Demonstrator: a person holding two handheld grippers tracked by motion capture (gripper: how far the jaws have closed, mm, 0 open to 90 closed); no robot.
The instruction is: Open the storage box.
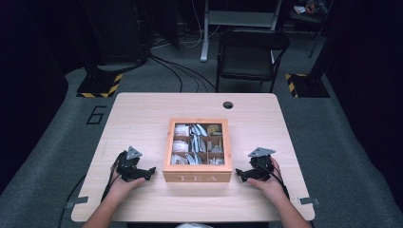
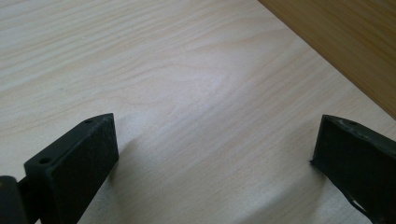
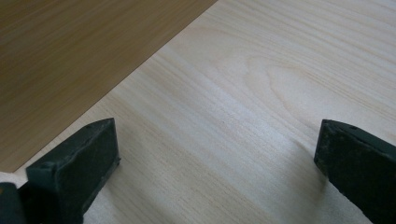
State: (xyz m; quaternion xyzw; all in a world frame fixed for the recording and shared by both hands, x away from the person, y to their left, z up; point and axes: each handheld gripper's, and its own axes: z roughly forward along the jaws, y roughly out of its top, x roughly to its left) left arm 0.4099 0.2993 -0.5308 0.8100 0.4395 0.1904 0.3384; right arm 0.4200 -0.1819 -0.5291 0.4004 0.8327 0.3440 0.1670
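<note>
A wooden tea box [image 1: 197, 176] marked TEA stands in the middle of the light wood table [image 1: 142, 114], its glass lid showing several packets in compartments. My left gripper [image 1: 148, 173] rests on the table just left of the box, jaws pointing toward it. In the left gripper view the left gripper [image 2: 215, 154] stands open over bare wood, with the box wall [image 2: 355, 42] at the upper right. My right gripper [image 1: 241, 175] lies just right of the box. The right gripper [image 3: 217, 154] is open with nothing between its jaws, and the box side [image 3: 70, 56] is at the upper left.
A round cable hole [image 1: 228, 105] sits near the table's far edge. Behind the table stands a black folding chair [image 1: 249, 52], with cables on the grey floor and yellow-black striped stand bases [image 1: 100, 85] at both sides.
</note>
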